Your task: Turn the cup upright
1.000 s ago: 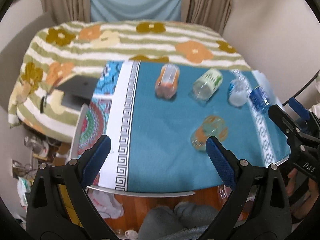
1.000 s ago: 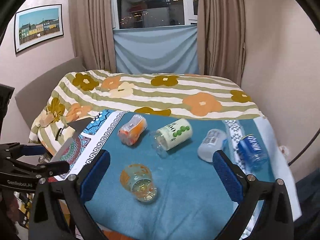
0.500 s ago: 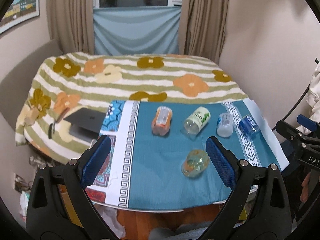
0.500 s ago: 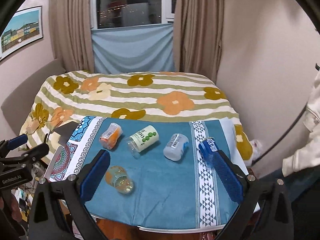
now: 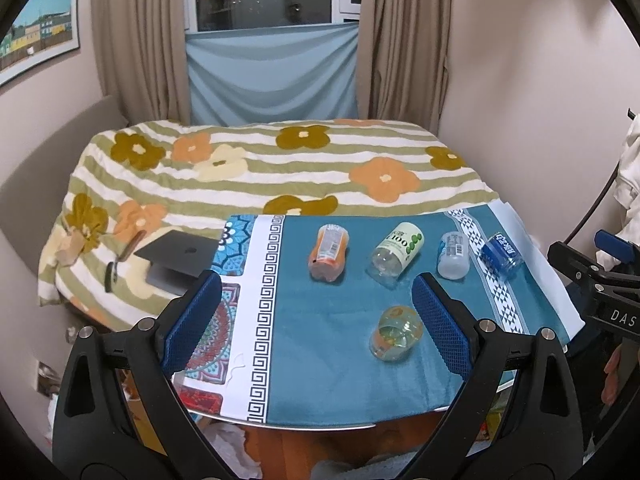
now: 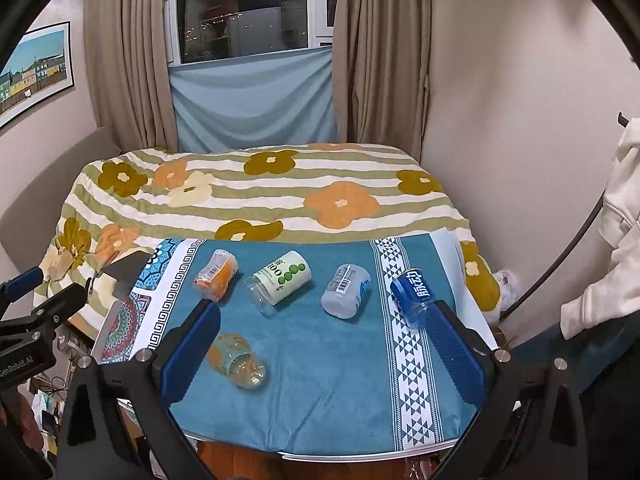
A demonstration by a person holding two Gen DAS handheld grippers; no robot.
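A clear glass cup with orange prints (image 5: 396, 333) lies on its side on the teal cloth near the table's front edge; it also shows in the right wrist view (image 6: 238, 361). My left gripper (image 5: 316, 324) is open and empty, held back above the front edge, the cup just inside its right finger. My right gripper (image 6: 322, 354) is open and empty, the cup next to its left finger. Each gripper shows at the edge of the other's view.
Four bottles lie on their sides in a row behind the cup: orange (image 5: 329, 253), green-dotted white (image 5: 396, 249), clear (image 5: 453, 254), blue (image 5: 500, 253). A laptop (image 5: 178, 258) rests on the floral bed (image 5: 280, 160) left of the round table (image 5: 312, 426).
Both grippers have pulled back and up from the table, so the cup and bottles look smaller and farther. Nothing on the table has moved.
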